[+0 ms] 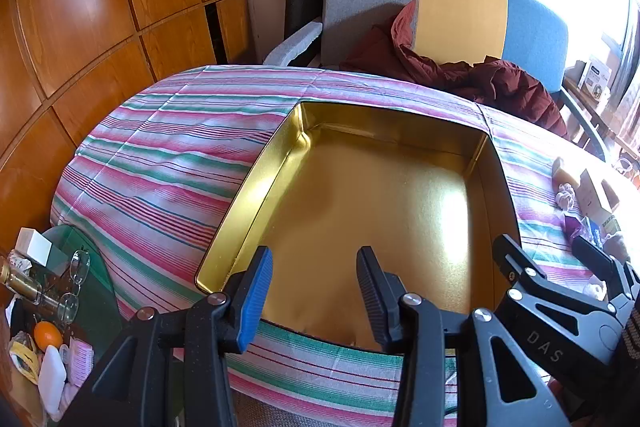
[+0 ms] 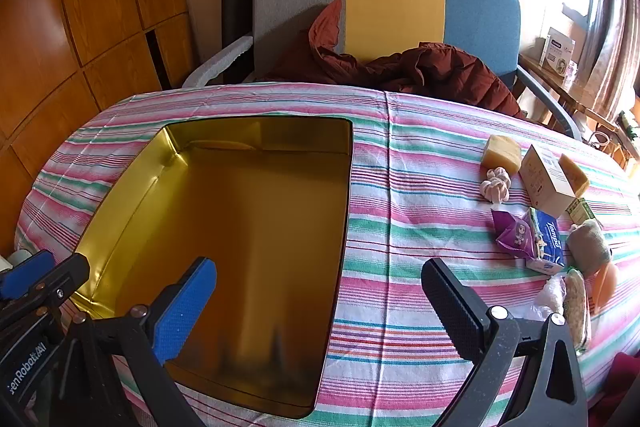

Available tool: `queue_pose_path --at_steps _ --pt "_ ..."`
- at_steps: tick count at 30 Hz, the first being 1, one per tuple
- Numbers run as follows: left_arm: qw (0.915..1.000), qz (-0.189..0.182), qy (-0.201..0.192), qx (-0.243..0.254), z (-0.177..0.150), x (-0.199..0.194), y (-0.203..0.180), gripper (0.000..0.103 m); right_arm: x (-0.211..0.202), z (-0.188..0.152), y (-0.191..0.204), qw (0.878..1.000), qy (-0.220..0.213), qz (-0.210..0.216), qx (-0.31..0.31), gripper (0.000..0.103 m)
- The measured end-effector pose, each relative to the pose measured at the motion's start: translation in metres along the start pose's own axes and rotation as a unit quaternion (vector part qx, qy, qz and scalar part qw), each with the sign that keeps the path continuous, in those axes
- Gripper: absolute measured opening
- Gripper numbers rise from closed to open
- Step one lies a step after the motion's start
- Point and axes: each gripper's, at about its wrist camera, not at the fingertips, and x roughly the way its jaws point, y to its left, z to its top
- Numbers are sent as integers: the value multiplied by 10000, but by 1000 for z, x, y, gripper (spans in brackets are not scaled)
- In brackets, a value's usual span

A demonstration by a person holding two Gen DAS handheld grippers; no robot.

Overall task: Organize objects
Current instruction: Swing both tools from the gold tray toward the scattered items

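Gold tin [image 2: 240, 227] sits open and empty on the striped cloth [image 2: 400, 267] over the counter, long axis running away from the cameras toward the chair [image 2: 392, 3]. It's the landmark for everything below.

Loose items all lie right of the tin, well apart from it: soap-like yellow block [image 2: 502, 151], pink scrunchie [image 2: 496, 185], cardboard box [image 2: 546, 179], purple packet [image 2: 514, 233], tissue pack [image 2: 548, 241], grey sock-like bundle [image 2: 590, 245], plus a clear bag [image 2: 554, 293] and something orange nearest the camera, hard to identify.

Right gripper [image 2: 320, 303] straddles the tin's right wall, jaws at full spread, nothing between them. It's clearly the nearer hand to the pile; the items lie to the right of its jaws and mostly beyond them. My read: next move is a swing right to the purple packet or tissue pack, then carry back left over the tin wall.

Left gripper [image 1: 316, 291] hangs over the tin's near edge, jaws only partly open, gripping nothing, gold floor visible between them. The pile lies on the far side of the tin from it, so poor reach.

Cloth is soft and wrinkled left of the tin, so may bunch under a low grasp.

Room: wood panelling [image 1: 100, 7] left of the tin, dark red jacket [image 2: 420, 67] on the chair behind it, bright window far right, cluttered glass side table [image 1: 80, 287] left of it and below.
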Motion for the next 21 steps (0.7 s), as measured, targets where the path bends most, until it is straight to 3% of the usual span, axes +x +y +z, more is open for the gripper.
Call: queue_pose_path --at_steps 10,16,19,21 --pt "10000 -36 12 22 -2 0 -1 43 -2 0 -3 10000 0 -9 -7 103" --pt "9998 -169 114 7 -4 3 -5 43 -15 3 -16 9993 -365 38 -114 103" --pt "9994 -292 185 -12 -8 3 -10 43 -18 4 -26 9972 -498 404 -382 103" --pt "9988 -429 236 32 -11 3 -17 43 -13 3 -36 9958 -295 731 -466 103"
